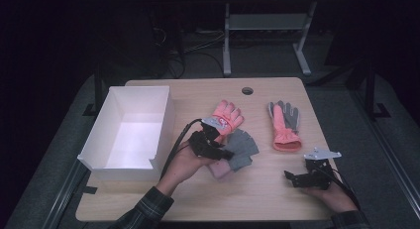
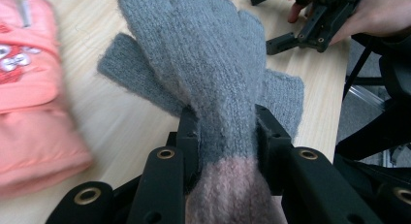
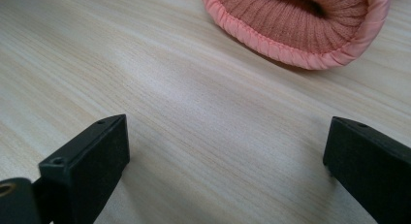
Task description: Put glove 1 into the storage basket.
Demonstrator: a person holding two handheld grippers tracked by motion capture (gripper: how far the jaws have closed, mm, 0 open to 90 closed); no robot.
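Near centre of table: left gripper (image 2: 227,132), jaws clamped on grey knit glove (image 2: 203,59) near its pink cuff.
Right near edge: right gripper (image 3: 225,151), jaws wide, bare wood between.
Left edge: white box (image 1: 99,140).
Far right: pink-and-grey glove (image 1: 285,122).
Writing: none readable; pink glove (image 1: 227,115) carries a blurred motif.

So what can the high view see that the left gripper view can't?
High view alone: the white box, the pink-and-grey glove lying on the right, and the whole table.

Left gripper view alone: up close, the left tool squeezing the grey glove near its pink cuff.

Both: the grey glove, the pink glove beside it, and the right tool in the other hand, off the gloves.
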